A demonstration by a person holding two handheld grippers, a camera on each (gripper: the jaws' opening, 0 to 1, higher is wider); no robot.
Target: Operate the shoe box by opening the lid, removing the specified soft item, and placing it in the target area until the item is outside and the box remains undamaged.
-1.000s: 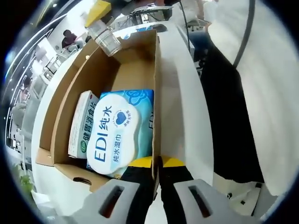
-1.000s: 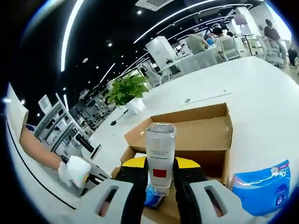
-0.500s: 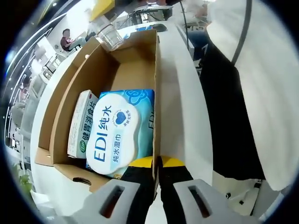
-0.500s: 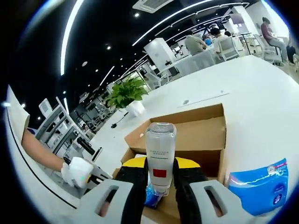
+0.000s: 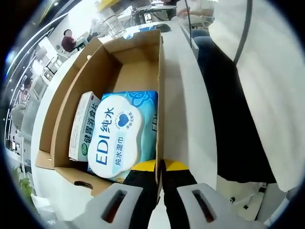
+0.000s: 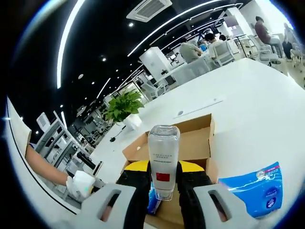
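Right gripper (image 6: 162, 191) clenched on upright bottle (image 6: 163, 157), above box (image 6: 190, 143); left gripper (image 5: 159, 191) pinches box's near wall; wipes pack (image 5: 119, 136) still inside.

1. Clear bottle (image 6: 163, 157), clamped in right gripper (image 6: 162, 191), has risen higher above shoe box (image 6: 190, 143).
2. In left gripper view, bottle has retreated past the box's far edge (image 5: 138, 38).

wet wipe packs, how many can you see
2. One EDI wet wipe pack lies inside the cardboard box; a blue wet wipe pack lies on the white table outside. More may be hidden.
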